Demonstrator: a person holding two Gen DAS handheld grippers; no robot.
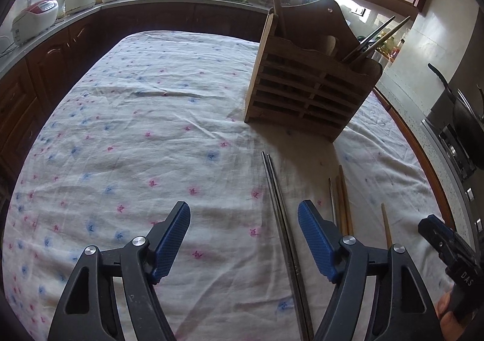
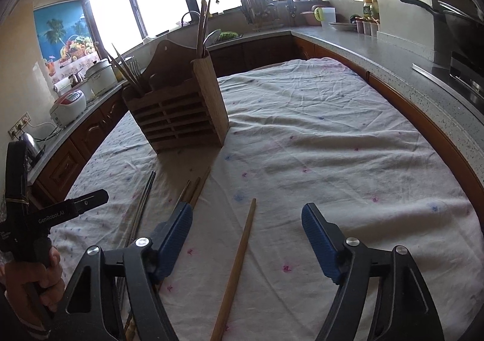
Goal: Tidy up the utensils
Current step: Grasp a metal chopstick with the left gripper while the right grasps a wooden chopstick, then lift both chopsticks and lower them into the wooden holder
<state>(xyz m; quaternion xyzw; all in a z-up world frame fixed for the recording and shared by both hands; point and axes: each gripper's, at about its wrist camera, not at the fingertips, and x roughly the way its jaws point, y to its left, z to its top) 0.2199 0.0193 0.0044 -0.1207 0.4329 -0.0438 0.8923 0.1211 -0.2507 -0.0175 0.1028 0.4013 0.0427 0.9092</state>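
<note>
A wooden slatted utensil holder [image 1: 305,93] stands on the flowered tablecloth [image 1: 136,129] with chopsticks upright in its compartments; it also shows in the right wrist view [image 2: 181,111]. A pair of metal chopsticks [image 1: 281,220] lies on the cloth between the fingers of my open left gripper [image 1: 243,238]. Several wooden chopsticks [image 1: 343,205] lie just to its right. My right gripper [image 2: 246,238] is open and empty over a single wooden chopstick [image 2: 239,265]. The metal pair [image 2: 142,205] and the wooden chopsticks [image 2: 193,189] lie to its left.
Kitchen counters [image 2: 378,53] wrap around the table on three sides, with a rice cooker [image 1: 33,20], pots and a sink. A stove with a pan [image 1: 466,117] stands on the right. The hand that holds the left gripper [image 2: 33,277] shows at the right wrist view's left edge.
</note>
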